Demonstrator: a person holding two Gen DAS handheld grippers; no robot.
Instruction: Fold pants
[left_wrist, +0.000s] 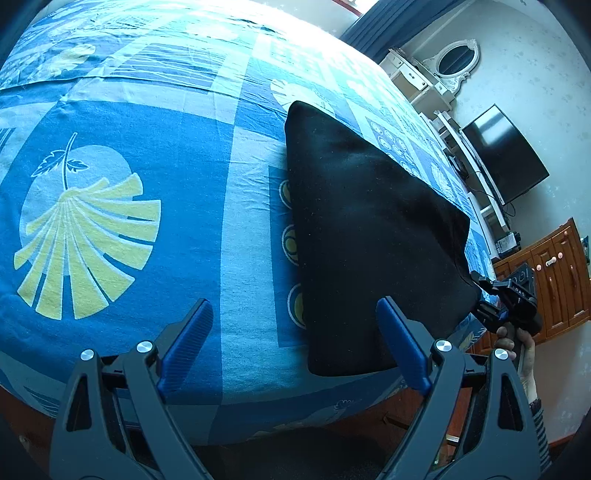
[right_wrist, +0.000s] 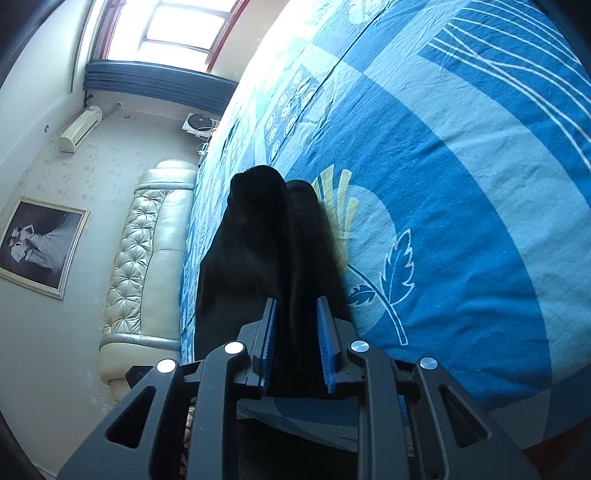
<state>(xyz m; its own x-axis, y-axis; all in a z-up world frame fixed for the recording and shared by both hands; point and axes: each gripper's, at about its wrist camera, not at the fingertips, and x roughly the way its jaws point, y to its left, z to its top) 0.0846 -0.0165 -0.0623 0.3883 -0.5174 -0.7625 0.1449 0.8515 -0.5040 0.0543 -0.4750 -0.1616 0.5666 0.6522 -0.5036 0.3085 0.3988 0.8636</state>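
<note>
You are midway through a fold: your right gripper is clamped on a thick bunch of the black pants, lifting that edge at the lower right of the left wrist view. The pants lie right of centre on the blue patterned bedsheet. Your left gripper hangs wide apart and empty at the pants' near edge. Next, you likely carry the lifted edge across and lay it flat, steadying with the left.

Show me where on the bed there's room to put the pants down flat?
Bare sheet lies left of the black pants, around the yellow fan leaf, ahead of the open left gripper. The bed's right edge is crowded: the pants lie there, pinched by the right gripper.
</note>
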